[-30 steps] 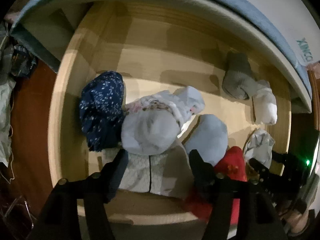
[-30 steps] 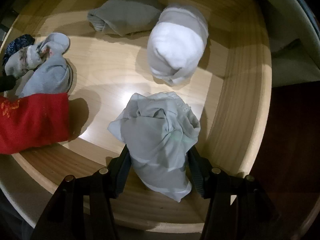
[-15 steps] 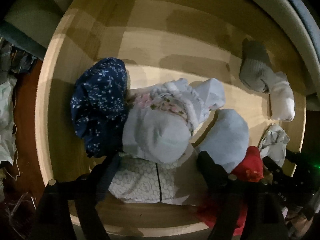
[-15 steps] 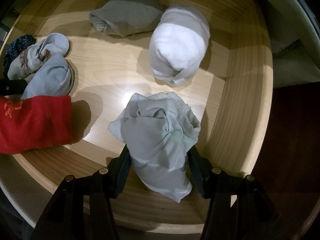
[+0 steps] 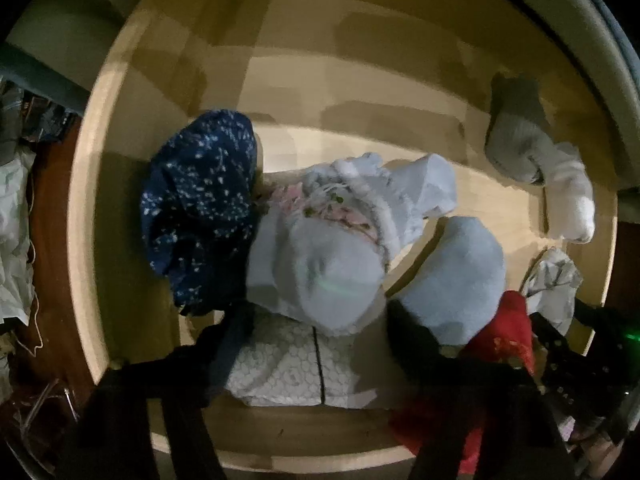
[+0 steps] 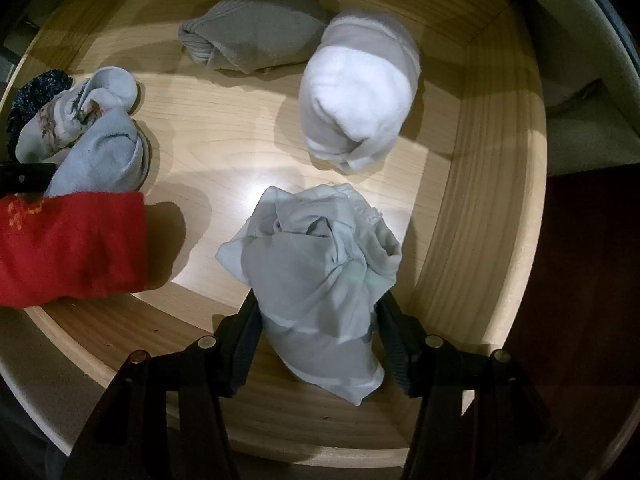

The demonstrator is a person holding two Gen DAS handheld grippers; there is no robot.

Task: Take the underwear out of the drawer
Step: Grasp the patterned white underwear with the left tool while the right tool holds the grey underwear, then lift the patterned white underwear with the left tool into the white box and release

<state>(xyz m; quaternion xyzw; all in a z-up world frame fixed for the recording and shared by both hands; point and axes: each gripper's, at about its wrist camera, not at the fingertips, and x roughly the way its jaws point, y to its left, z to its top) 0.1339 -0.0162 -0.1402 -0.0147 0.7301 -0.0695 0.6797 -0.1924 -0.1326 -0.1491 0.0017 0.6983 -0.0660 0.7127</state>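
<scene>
In the left wrist view my left gripper points down into the wooden drawer. Its jaws are closing around a white patterned underwear that lies under a pale blue bundle with floral trim. The pads do not clearly press on the cloth. My right gripper is shut on a pale grey underwear bundle near the drawer's front right corner. That bundle also shows at the right edge of the left wrist view.
A navy speckled garment lies left of the bundle, with a pale blue roll and a red garment on its right. A grey knit roll and a white roll sit at the back. The drawer wall is close on the right.
The left gripper has sunk closer to the clothes, which now fill more of its view, and its fingers stand slightly nearer together. The right gripper and its bundle have not moved.
</scene>
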